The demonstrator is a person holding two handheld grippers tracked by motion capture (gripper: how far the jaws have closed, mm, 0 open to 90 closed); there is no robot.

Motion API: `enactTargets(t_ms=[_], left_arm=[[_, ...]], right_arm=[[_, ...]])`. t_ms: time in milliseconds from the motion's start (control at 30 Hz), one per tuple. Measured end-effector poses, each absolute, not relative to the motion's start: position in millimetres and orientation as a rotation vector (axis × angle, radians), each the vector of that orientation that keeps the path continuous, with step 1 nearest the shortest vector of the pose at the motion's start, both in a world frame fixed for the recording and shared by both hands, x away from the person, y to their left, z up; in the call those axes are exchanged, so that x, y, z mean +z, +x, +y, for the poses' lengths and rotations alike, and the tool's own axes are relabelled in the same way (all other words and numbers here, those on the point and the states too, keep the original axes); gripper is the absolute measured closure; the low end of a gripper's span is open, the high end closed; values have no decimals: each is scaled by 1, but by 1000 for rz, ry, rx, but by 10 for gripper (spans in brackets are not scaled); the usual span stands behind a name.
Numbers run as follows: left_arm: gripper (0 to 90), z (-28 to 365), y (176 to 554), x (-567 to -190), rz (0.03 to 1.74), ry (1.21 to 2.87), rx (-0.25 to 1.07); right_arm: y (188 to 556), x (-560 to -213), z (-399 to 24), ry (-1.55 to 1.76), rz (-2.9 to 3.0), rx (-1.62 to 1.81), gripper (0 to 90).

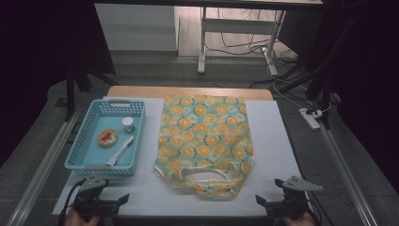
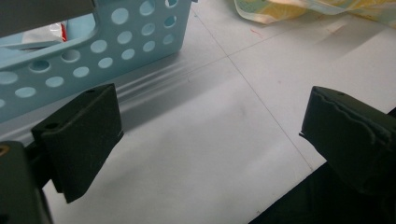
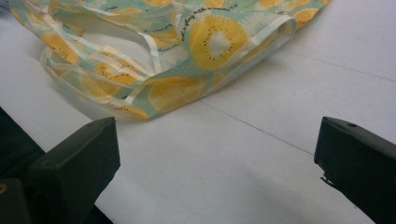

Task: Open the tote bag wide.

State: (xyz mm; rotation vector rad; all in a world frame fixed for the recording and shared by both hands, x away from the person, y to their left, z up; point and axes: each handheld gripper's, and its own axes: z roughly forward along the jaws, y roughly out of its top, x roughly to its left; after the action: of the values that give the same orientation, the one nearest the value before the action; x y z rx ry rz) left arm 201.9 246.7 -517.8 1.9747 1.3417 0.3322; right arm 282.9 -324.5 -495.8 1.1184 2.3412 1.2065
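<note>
Left gripper (image 1: 123, 198): lower left of the high view, held in a hand at the bottom edge, just below the near end of the basket; its jaws stand wide apart with nothing between them. In the left gripper view (image 2: 210, 135) the two black jaws rise at the lower left and right edges of the frame, bare white surface between.

Right gripper (image 1: 260, 200): lower right of the high view, near the bottom edge, below and to the right of the bag; jaws wide, holding nothing. In the right gripper view (image 3: 217, 154) the jaws frame bare white surface, the bag lying beyond them in the upper half of the frame.

Bag (image 1: 204, 141): a soft bag printed with orange citrus slices on pale green, lying flat in the middle of the high view; its handles and open mouth face the bottom of the frame. Nearest to both grippers, touched by neither. The right gripper view (image 3: 177, 60) shows its pale-edged handles and rumpled rim.

Basket (image 1: 81, 141): light blue, perforated walls, left of the bag and apart from it. Its wall fills the upper left of the left gripper view (image 2: 112, 51).

In the basket: a small white-capped jar (image 1: 128, 125), a round yellow tin (image 1: 107, 138) with red on top, and a white tube (image 1: 121, 150) lying slantwise.

Tabletop (image 1: 268, 136): covered by a white sheet, wooden edge showing at the far side.
</note>
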Motion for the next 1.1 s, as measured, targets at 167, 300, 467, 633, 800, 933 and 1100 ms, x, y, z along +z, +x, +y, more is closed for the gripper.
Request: enactTargets(t_ms=[167, 300, 467, 633, 800, 933, 1100], left_arm=[[45, 245, 204, -518, 1326, 1982, 360], [42, 245, 205, -518, 1325, 1985, 376], [40, 245, 205, -519, 1330, 1983, 370], [40, 247, 205, -519, 1331, 1969, 364], [40, 246, 205, -519, 1325, 1979, 367], [42, 245, 205, -519, 1320, 1985, 367], [43, 246, 206, -519, 1304, 1989, 353]], right_arm=[[284, -496, -323, 1122, 2349, 1208, 3], [284, -493, -320, 1099, 2359, 1205, 3], [284, -491, -316, 1066, 2372, 1204, 2], [284, -490, -312, 1016, 2383, 1189, 0], [285, -487, -303, 936, 2397, 1195, 0], [287, -484, -294, 902, 2418, 1196, 0], [290, -480, -283, 884, 2451, 1212, 0]])
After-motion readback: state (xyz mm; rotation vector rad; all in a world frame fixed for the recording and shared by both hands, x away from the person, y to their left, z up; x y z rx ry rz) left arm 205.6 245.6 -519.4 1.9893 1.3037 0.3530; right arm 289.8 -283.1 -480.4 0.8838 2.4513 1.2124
